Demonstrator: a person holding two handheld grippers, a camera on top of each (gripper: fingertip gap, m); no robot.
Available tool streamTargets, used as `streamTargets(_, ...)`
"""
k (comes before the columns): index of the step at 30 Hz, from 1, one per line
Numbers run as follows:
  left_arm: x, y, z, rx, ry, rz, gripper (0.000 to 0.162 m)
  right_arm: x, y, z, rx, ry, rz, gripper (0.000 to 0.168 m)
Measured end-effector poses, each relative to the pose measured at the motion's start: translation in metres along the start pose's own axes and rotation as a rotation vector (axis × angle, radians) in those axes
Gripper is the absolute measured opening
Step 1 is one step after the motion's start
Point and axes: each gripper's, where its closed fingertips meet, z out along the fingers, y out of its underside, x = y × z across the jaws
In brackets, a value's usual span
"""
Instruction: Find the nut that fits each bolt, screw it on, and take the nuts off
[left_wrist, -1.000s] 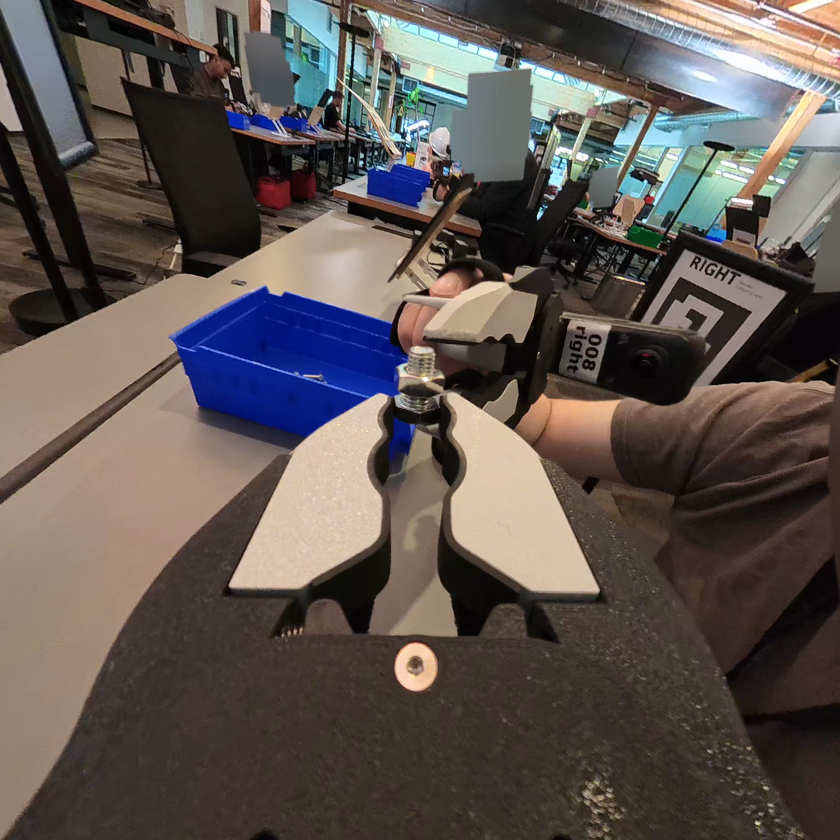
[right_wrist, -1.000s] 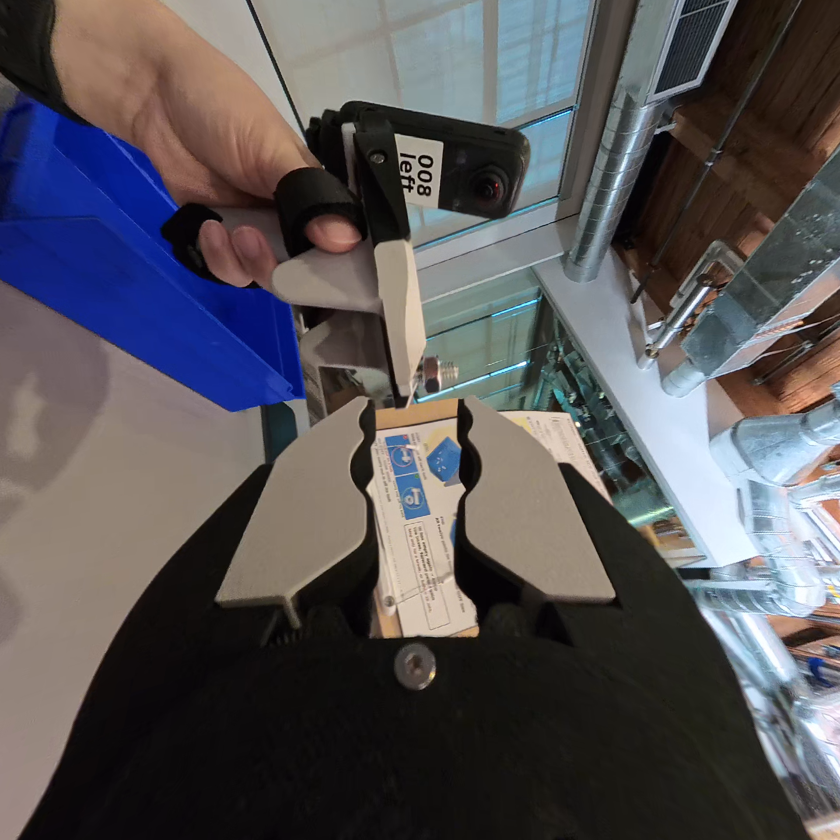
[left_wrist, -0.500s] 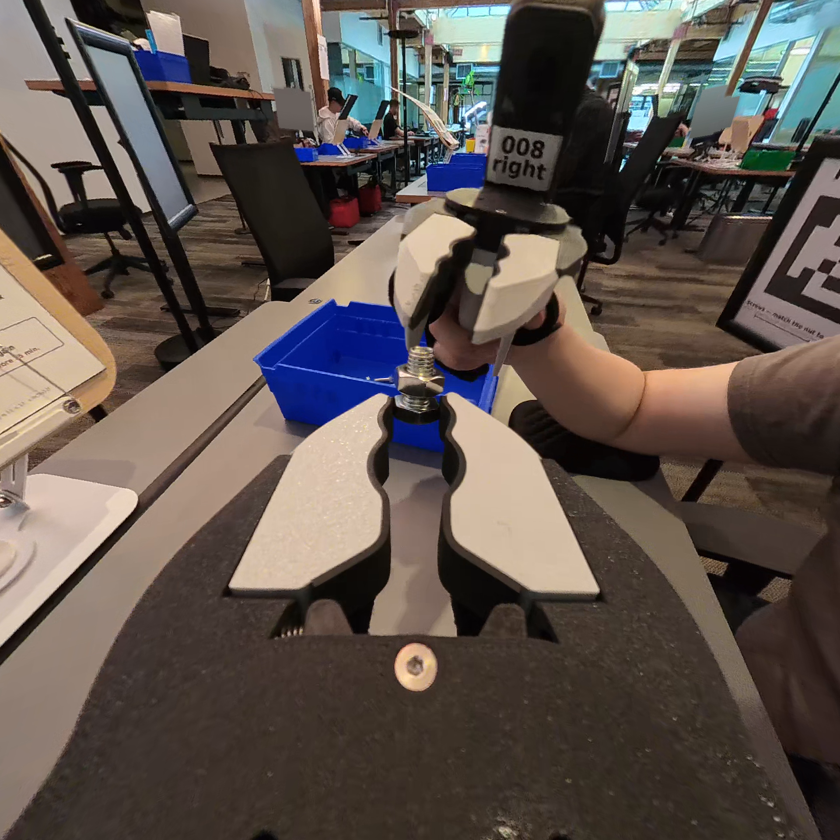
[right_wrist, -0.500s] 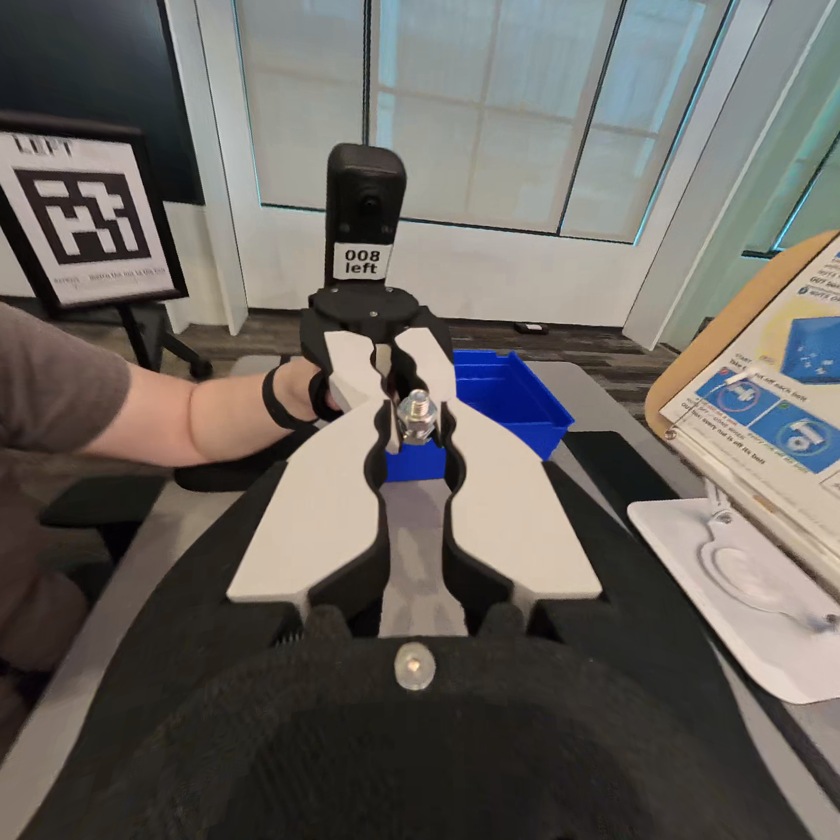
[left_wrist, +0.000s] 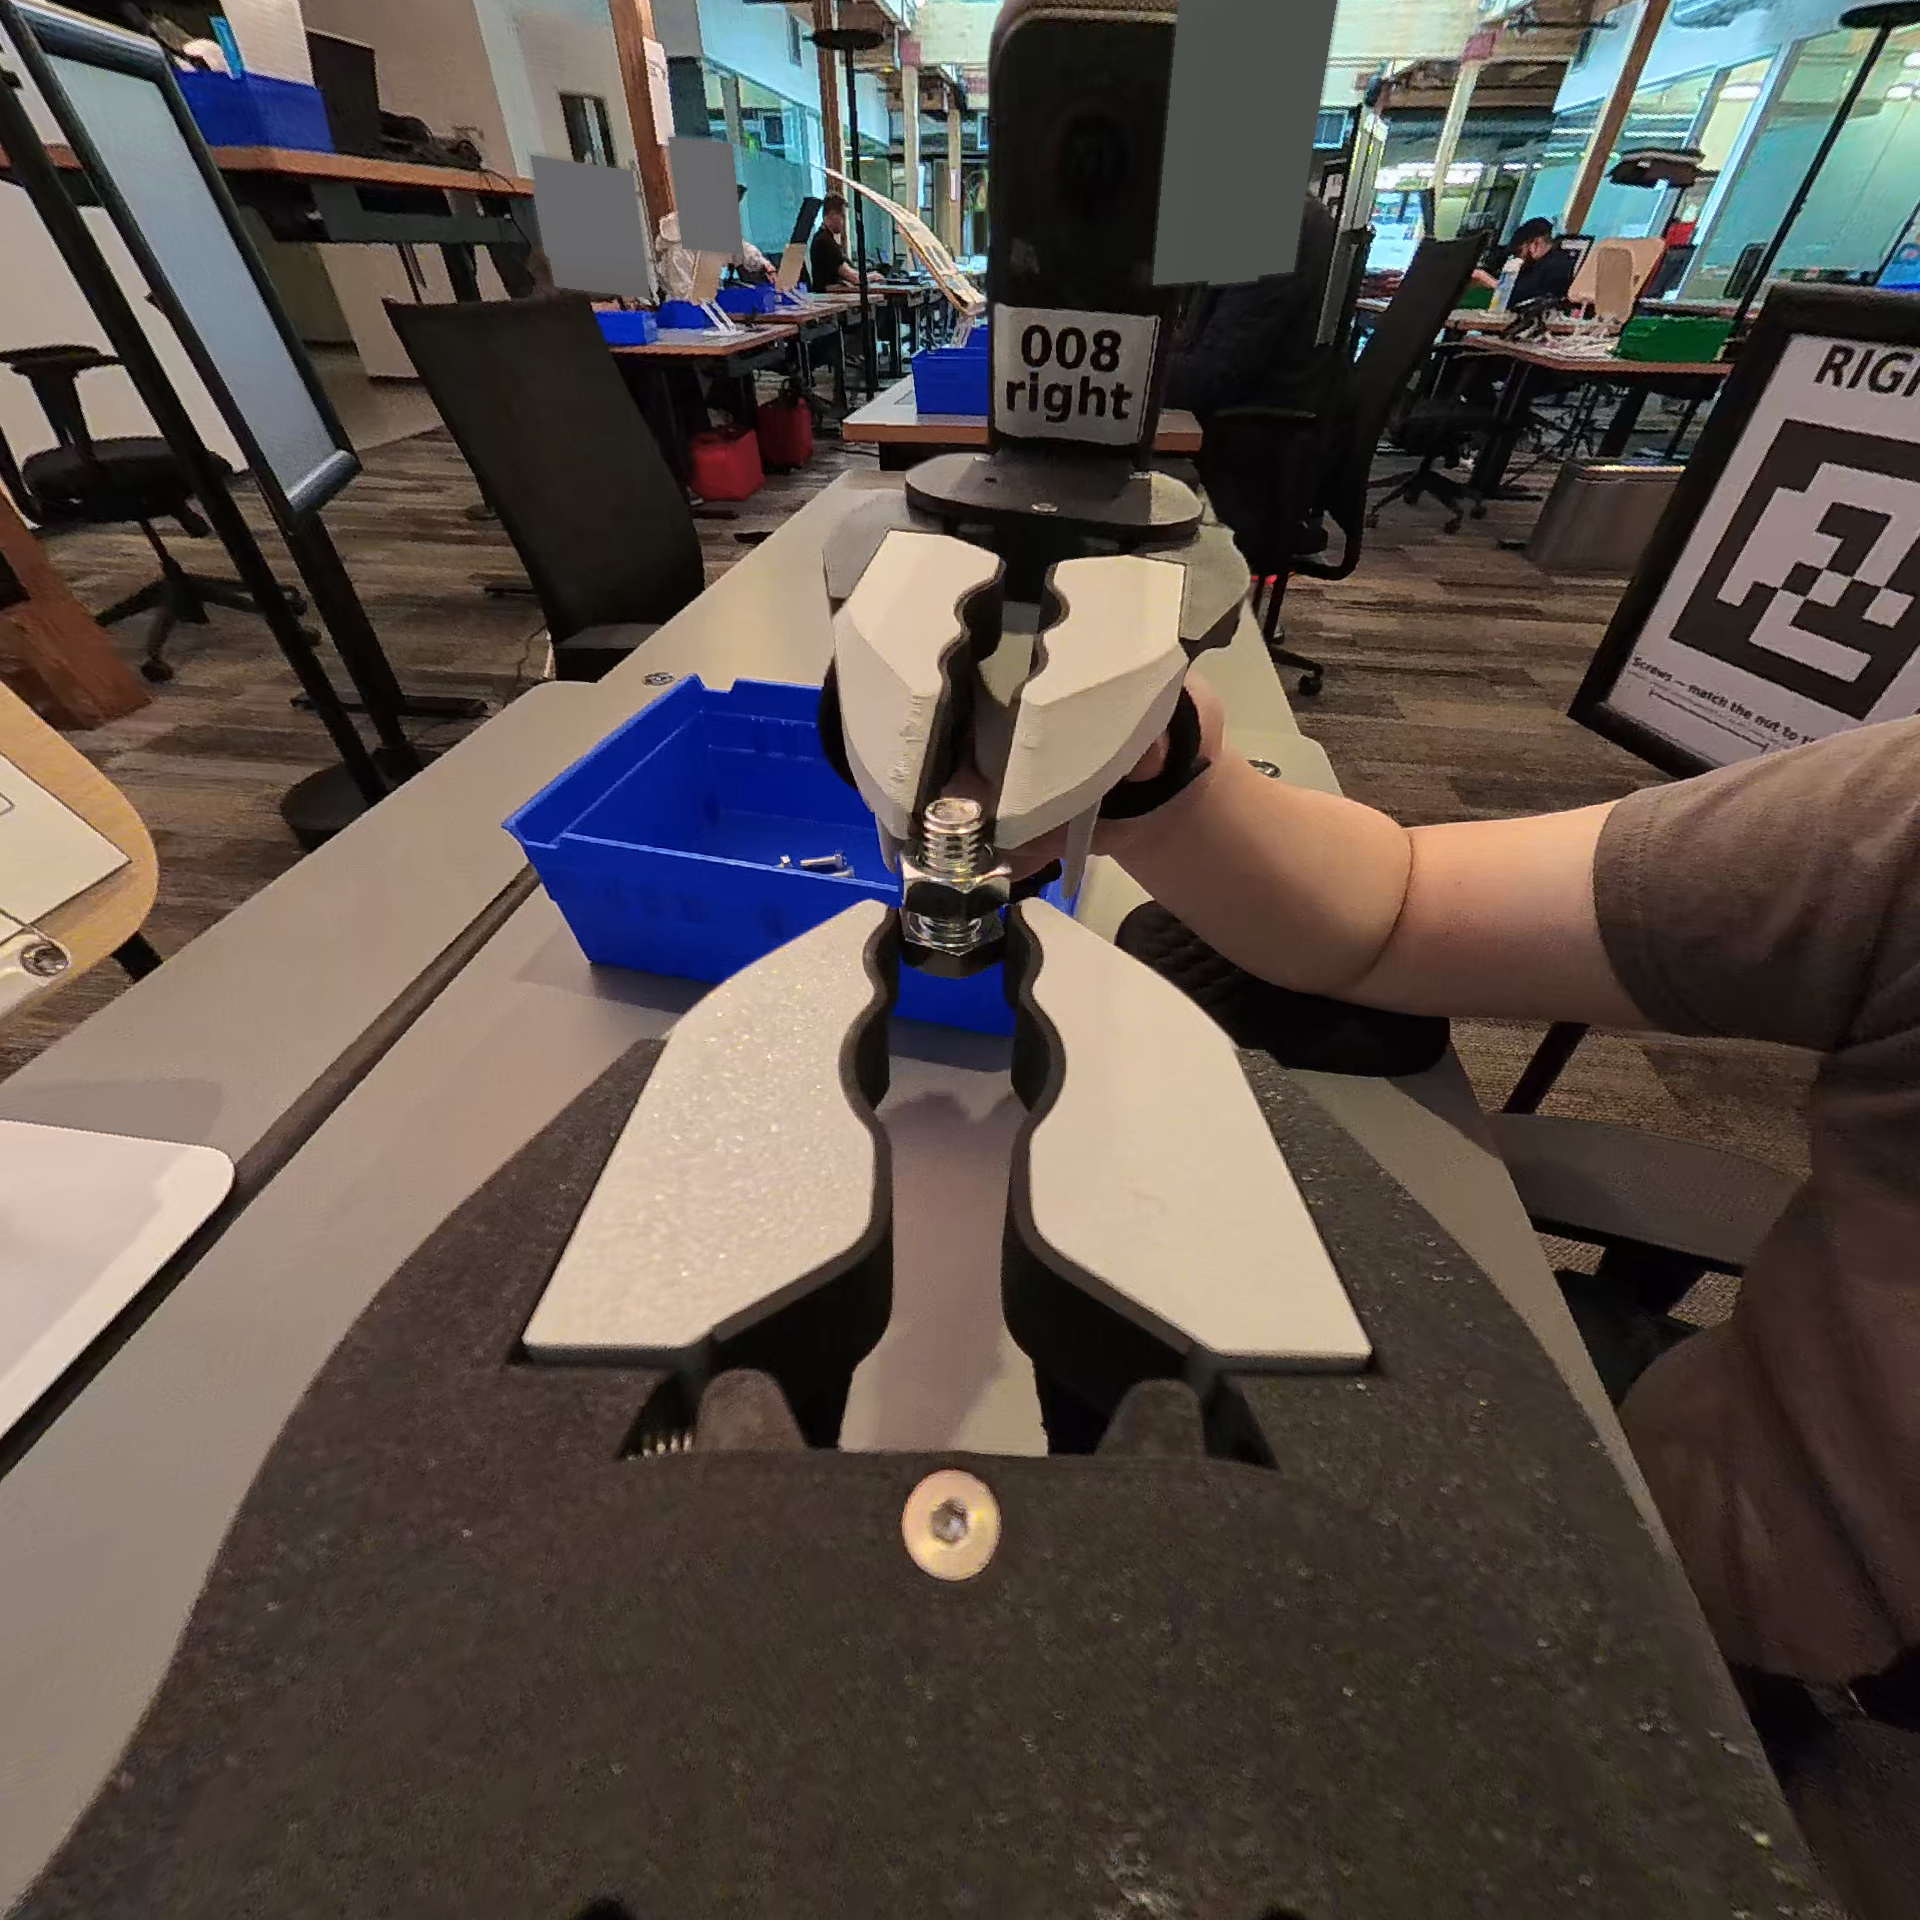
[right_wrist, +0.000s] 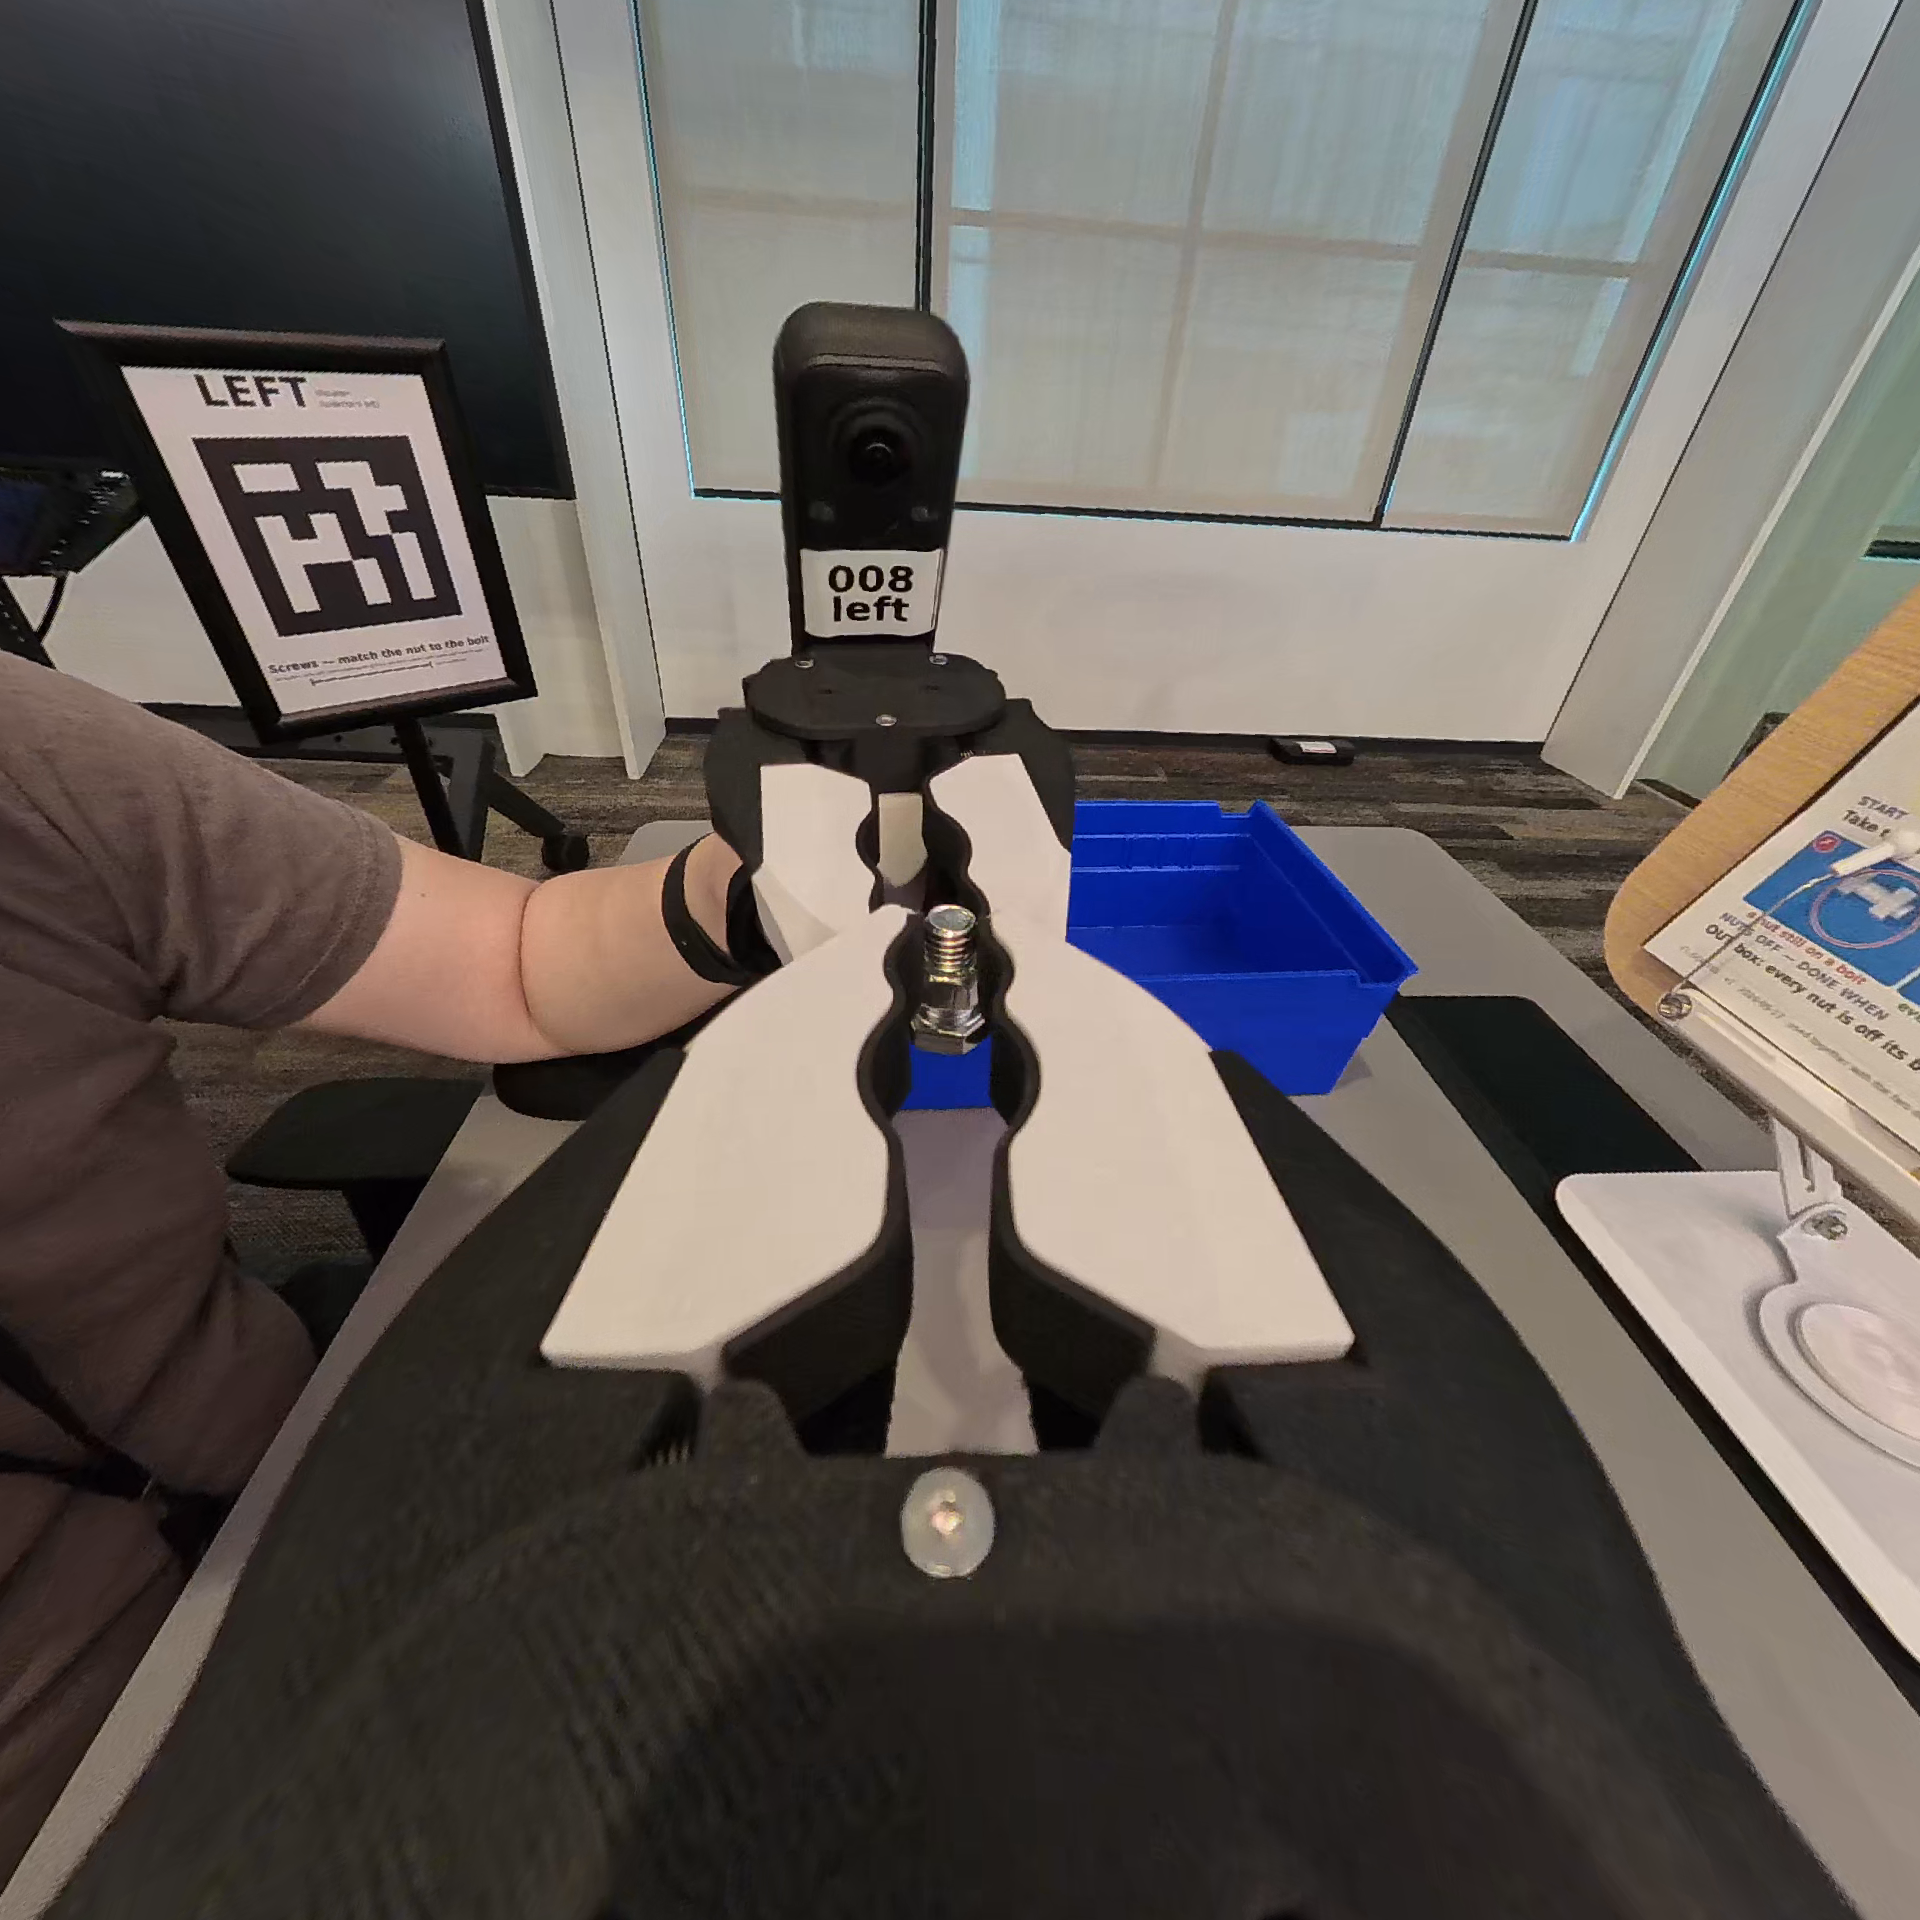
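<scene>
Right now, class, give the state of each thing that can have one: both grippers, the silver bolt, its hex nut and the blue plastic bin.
Left gripper: shut on the bolt's lower end.
Right gripper: closed in around the bolt, grip unclear.
Silver threaded steel bolt: upright, held in the air.
Silver hex nut: screwed on, thread end showing above it.
Blue plastic bin: open-topped, holding a few small metal parts.

Both views bright and evenly lit; daylight enters through the large windows (right_wrist: 1195, 260) in the right wrist view, slightly washed out; soft shadow on the table (left_wrist: 312, 997) under the fingers. Strong wide-angle bending at edges; the bolt (left_wrist: 951, 883) shows sharp with small glints; the near black body in the right wrist view is blurred.
</scene>
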Motion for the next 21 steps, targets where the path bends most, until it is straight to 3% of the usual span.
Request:
streamTargets(5,0.0026,-0.0015,0.0011,0.007,-0.001,0.019,0.024,-0.0002,-0.0010,0.0000,0.001,0.007,-0.013,0.010)
streamTargets(21,0.0017,-0.0030,0.0024,0.024,-0.025,0.059,0.019,-0.0038,-0.0049,-0.0003,0.028,-0.005,-0.025,0.010)
